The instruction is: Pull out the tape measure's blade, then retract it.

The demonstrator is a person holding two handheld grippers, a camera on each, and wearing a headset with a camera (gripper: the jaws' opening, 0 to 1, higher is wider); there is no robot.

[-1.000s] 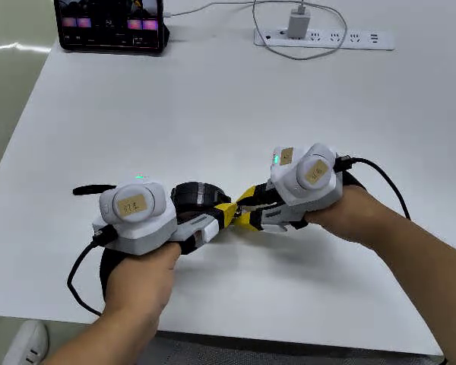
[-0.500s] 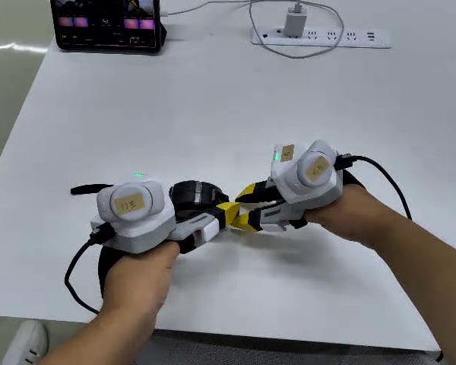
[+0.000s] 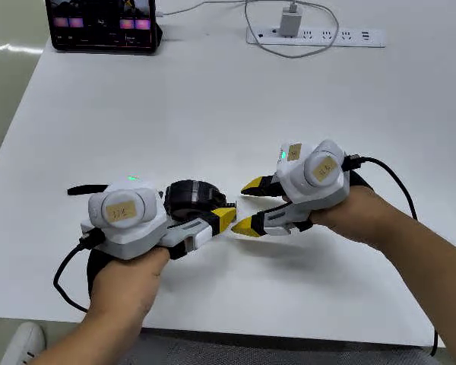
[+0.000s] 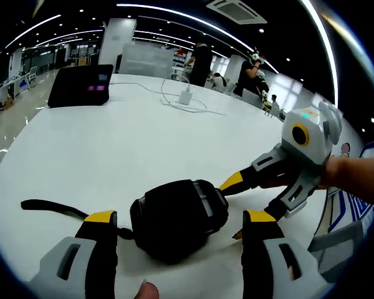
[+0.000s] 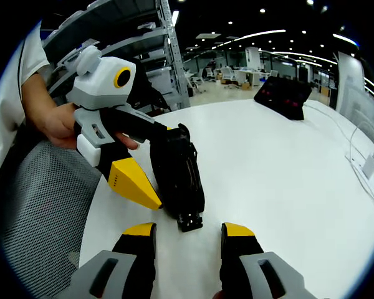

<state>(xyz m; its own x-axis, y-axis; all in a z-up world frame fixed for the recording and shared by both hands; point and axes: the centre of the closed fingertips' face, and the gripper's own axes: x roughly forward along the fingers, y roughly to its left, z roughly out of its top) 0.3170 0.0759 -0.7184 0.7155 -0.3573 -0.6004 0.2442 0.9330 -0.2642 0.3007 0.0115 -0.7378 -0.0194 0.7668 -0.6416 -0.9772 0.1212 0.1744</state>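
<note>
Black tape measure (image 4: 177,215), between jaws of left tool (image 4: 179,219), right tool (image 5: 188,229) just beside

Nothing here is coming through clearly enough for me to read. A tan sticker (image 3: 120,212) is sitting on the round top of the left tool (image 3: 216,209), carrying dark handwritten marks too small to make out. On the right tool (image 3: 247,205), a larger tan label (image 3: 324,168) and a smaller tan label (image 3: 294,152) are blurring the same way. At eleven o'clock on the desk (image 3: 213,99), a dark screen (image 3: 100,21) is glowing with pink and orange tiles, its lettering illegible. In the left gripper view, a blue panel (image 4: 335,204) at four o'clock is showing unreadable white strokes.
</note>
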